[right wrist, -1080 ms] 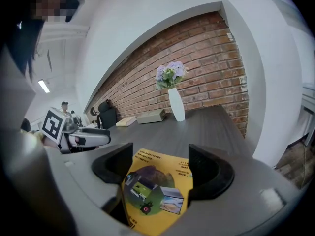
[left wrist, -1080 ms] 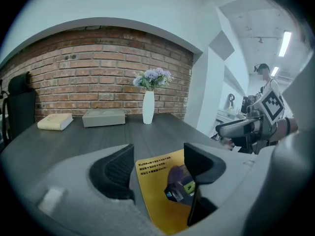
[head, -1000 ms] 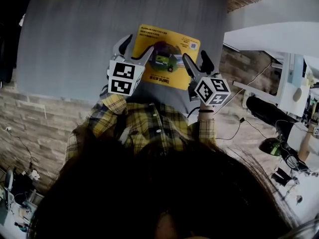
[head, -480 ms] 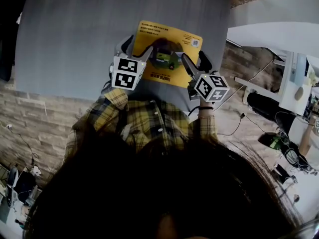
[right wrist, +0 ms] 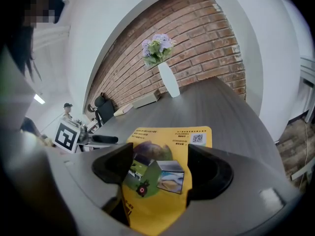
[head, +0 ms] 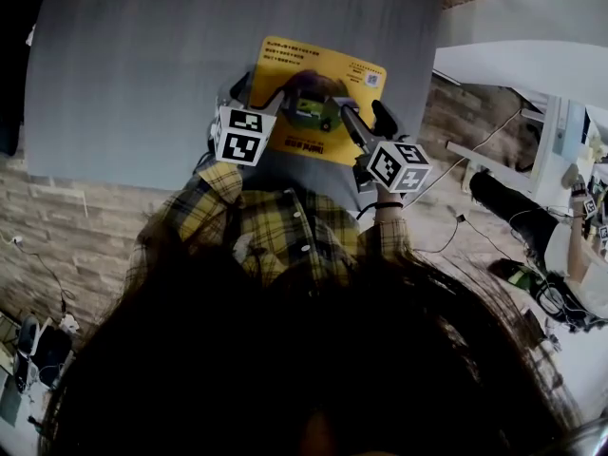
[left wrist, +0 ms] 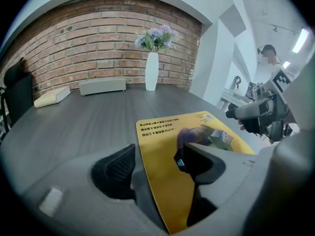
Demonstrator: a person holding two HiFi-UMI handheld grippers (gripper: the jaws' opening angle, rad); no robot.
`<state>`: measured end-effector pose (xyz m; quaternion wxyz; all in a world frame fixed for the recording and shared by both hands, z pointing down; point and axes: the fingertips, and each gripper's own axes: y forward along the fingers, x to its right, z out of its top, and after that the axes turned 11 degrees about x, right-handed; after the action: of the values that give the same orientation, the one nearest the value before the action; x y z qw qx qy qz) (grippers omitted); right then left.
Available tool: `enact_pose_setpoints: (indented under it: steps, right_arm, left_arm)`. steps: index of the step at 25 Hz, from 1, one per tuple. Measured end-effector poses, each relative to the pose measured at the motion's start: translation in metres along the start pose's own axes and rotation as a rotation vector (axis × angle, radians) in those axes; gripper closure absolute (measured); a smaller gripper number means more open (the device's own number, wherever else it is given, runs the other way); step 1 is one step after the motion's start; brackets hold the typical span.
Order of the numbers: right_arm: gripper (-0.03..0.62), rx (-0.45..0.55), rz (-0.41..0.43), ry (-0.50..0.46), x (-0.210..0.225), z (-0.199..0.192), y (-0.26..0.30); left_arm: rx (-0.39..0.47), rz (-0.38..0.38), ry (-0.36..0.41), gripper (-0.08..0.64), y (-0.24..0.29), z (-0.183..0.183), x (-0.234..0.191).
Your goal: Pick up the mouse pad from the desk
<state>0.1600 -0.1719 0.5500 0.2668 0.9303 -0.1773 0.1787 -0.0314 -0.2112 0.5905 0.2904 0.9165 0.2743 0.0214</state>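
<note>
The mouse pad [head: 318, 93] is yellow with a printed picture and lines of print. It lies on the grey desk [head: 133, 74], close to the desk edge nearest you, and both of your grippers are at its near end.

Left gripper [left wrist: 156, 162]: the jaws stand wide apart. The near left part of the mouse pad runs through the gap between them. Its left edge passes just beside the left jaw's ribbed pad, and the right jaw sits over the printed face. Neither jaw can be seen pressing on the mouse pad.

Right gripper [right wrist: 161, 168]: the jaws also stand wide apart. The near right part of the mouse pad fills the gap, with the printed picture showing between the two jaws. No clamping is visible here either.

In the head view, your two grippers sit side by side but apart, each with its marker cube [head: 237, 136] toward you.

At the far side of the desk, against the brick wall [left wrist: 74, 43], stand a white vase [left wrist: 151, 72] holding flowers, a low grey box [left wrist: 102, 85] and a cream book [left wrist: 51, 96].
</note>
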Motion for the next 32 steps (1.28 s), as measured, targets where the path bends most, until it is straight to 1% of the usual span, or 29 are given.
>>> enact_pose_setpoints:
  steps: [6,9,13,20,25,32]
  right_arm:
    - [0.262,-0.019,0.012,0.02,0.0,-0.009,0.002]
    - [0.262,-0.017,0.013,0.039,0.001,-0.011,0.002]
    - [0.262,-0.011,0.013,0.061,0.001,-0.01,0.002]
    - [0.264,-0.01,0.014,0.099,0.004,-0.01,0.001]
    - [0.262,-0.027,-0.013,0.183,0.013,-0.013,0.0]
    - [0.262,-0.056,-0.042,0.37,0.029,-0.02,-0.005]
  left_arm:
    - [-0.027,0.011,0.003,0.255,0.006,-0.011,-0.002]
    - [-0.027,0.013,0.013,0.256,0.01,-0.016,-0.002]
    - [-0.052,0.019,0.018,0.259,0.011,-0.024,-0.002]
    - [-0.059,0.025,0.025,0.255,0.011,-0.025,-0.001]
    - [-0.055,0.022,0.049,0.262,0.012,-0.026,0.002]
    - [-0.022,0.029,0.102,0.302,0.01,-0.025,0.008]
